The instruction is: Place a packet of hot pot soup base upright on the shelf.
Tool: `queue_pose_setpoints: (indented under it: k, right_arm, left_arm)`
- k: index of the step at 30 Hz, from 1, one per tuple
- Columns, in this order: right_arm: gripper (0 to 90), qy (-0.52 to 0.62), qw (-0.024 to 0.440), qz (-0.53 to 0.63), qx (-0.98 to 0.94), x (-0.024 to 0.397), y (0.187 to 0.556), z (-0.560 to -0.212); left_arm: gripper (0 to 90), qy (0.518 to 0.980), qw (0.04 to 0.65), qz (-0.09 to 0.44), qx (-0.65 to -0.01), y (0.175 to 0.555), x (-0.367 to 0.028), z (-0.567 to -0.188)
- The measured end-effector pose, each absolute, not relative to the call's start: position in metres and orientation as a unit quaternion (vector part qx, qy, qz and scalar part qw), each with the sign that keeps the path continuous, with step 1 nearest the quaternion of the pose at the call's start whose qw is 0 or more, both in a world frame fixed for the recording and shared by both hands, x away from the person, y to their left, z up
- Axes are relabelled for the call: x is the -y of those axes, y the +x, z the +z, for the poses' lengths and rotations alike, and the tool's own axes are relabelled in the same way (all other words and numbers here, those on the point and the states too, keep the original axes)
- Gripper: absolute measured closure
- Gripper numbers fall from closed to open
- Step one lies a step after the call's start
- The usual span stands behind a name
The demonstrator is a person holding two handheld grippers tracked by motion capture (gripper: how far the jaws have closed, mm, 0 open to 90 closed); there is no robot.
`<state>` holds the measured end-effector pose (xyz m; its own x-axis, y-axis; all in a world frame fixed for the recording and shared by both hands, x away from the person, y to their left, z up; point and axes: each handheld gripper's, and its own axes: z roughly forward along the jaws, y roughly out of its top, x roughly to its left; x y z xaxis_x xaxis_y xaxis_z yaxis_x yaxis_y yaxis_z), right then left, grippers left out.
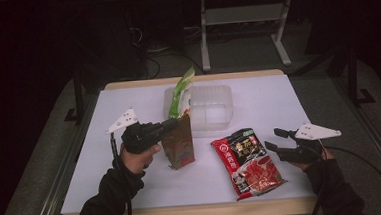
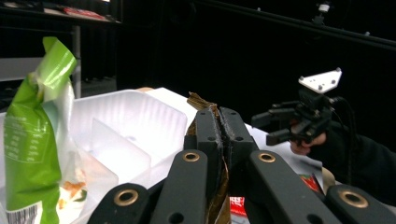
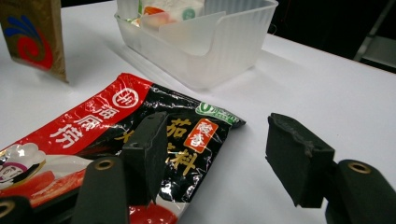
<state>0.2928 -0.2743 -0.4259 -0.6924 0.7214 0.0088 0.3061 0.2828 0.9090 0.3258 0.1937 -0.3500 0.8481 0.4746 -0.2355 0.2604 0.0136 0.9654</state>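
Brown and gold, the packet (image 1: 178, 143) hangs upright from my left gripper (image 1: 172, 122), whose jaws are clamped flat on its top edge — in the left gripper view the crinkled rim pokes up between the two black pads (image 2: 208, 133). Its lower end sits close to the white table (image 1: 133, 181), whether touching I cannot tell. It hangs just in front of the clear plastic bin (image 1: 211, 108), near the bin's left end.

A green and white bag (image 1: 183, 95) stands tilted in the left compartment of that bin, its top sticking well above the rim. The left gripper view shows a divider wall inside the bin and the right-hand section bare.

My right gripper (image 1: 276, 140) rests low at the right side of the table, jaws spread wide and holding nothing. Just beside it to the left lies a red and black sachet (image 1: 247, 161), flat on the table — in the right gripper view one jaw overlaps its corner while the other is over bare table.
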Motion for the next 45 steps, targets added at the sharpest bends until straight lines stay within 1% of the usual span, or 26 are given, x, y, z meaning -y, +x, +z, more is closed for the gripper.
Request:
queue_pose_setpoints:
  k: [12,21,26,27,36,40,45]
  right_arm:
    - [38.1,0.334,0.209,0.496,-0.774,0.275,0.291,-0.427]
    - [38.2,0.338,0.209,0.495,-0.773,0.277,0.291,-0.428]
    - [38.2,0.341,0.21,0.497,-0.77,0.28,0.291,-0.429]
    - [38.2,0.34,0.211,0.497,-0.77,0.28,0.291,-0.429]
    - [38.2,0.341,0.209,0.5,-0.768,0.28,0.29,-0.428]
    - [38.2,0.339,0.209,0.5,-0.769,0.28,0.29,-0.428]
    - [38.2,0.338,0.209,0.502,-0.768,0.281,0.29,-0.428]
  left_arm:
    - [87.5,0.672,0.679,0.114,-0.272,0.331,-0.189,-0.33]
    - [87.5,0.667,0.678,0.134,-0.278,0.346,-0.169,-0.313]
    - [87.4,0.657,0.676,0.157,-0.295,0.361,-0.161,-0.302]
    - [87.4,0.654,0.677,0.154,-0.299,0.365,-0.159,-0.301]
    - [87.3,0.647,0.661,0.179,-0.335,0.399,-0.13,-0.301]
    - [87.3,0.643,0.65,0.207,-0.347,0.41,-0.116,-0.302]
    - [87.3,0.655,0.616,0.263,-0.35,0.42,-0.102,-0.304]
